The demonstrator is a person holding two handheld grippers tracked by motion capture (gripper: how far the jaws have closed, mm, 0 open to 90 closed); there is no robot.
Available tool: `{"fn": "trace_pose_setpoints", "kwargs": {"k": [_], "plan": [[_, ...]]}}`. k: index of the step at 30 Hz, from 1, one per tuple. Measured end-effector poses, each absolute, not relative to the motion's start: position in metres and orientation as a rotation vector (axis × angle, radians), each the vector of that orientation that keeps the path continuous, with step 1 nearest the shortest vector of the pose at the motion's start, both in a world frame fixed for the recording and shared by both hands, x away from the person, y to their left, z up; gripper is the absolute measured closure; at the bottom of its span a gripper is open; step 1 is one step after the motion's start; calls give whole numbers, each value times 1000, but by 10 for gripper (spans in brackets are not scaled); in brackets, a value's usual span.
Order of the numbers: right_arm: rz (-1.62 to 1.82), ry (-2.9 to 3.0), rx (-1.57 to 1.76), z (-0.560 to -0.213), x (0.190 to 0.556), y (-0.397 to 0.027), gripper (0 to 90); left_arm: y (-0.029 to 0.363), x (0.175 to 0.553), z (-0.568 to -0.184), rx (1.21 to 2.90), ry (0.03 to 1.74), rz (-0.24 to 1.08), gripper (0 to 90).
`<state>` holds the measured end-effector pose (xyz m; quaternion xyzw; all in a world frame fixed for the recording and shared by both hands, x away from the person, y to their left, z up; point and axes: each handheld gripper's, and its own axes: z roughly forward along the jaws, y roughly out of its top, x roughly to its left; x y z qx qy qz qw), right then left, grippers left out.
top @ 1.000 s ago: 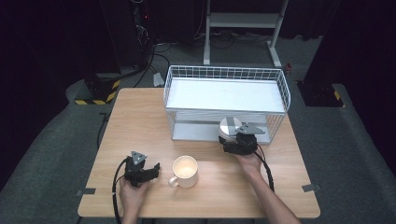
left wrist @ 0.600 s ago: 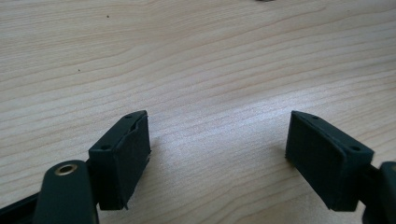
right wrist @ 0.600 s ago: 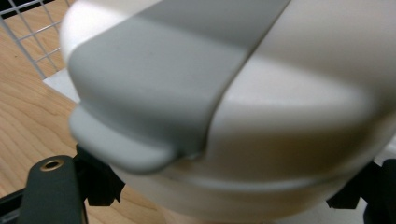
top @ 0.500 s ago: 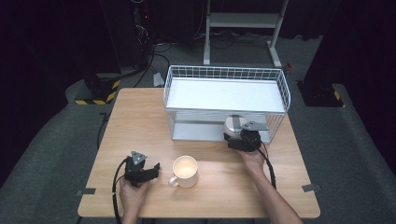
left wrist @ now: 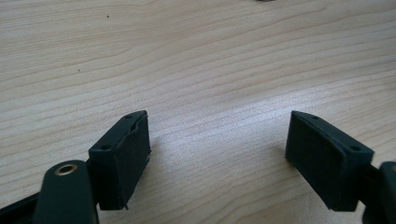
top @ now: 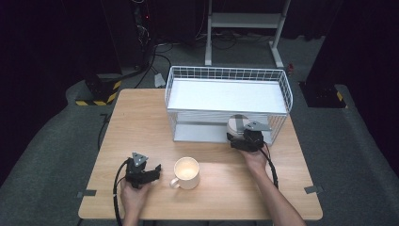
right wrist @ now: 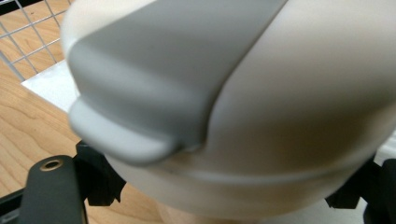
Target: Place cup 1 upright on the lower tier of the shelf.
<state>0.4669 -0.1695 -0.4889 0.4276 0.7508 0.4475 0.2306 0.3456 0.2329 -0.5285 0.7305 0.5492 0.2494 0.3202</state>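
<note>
One white cup with a grey lid (right wrist: 233, 107) sits clamped between the jaws of the right gripper (top: 246, 140), at the front edge of the single white wire rack (top: 226, 74), by its lower shelf. One cream mug (top: 187, 173) stands on the wooden surface (top: 136, 117), just beside the left gripper (top: 141, 172), whose jaws stand apart over bare wood. No readable writing or brand shows on any of them.
</note>
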Motion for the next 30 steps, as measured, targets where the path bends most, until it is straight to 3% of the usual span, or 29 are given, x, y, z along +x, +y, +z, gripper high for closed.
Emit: {"fn": "trace_pose_setpoints", "kwargs": {"k": [30], "plan": [[1216, 2031, 1152, -493, 486, -176, 188, 233, 346, -528, 1922, 1440, 655, 223]]}}
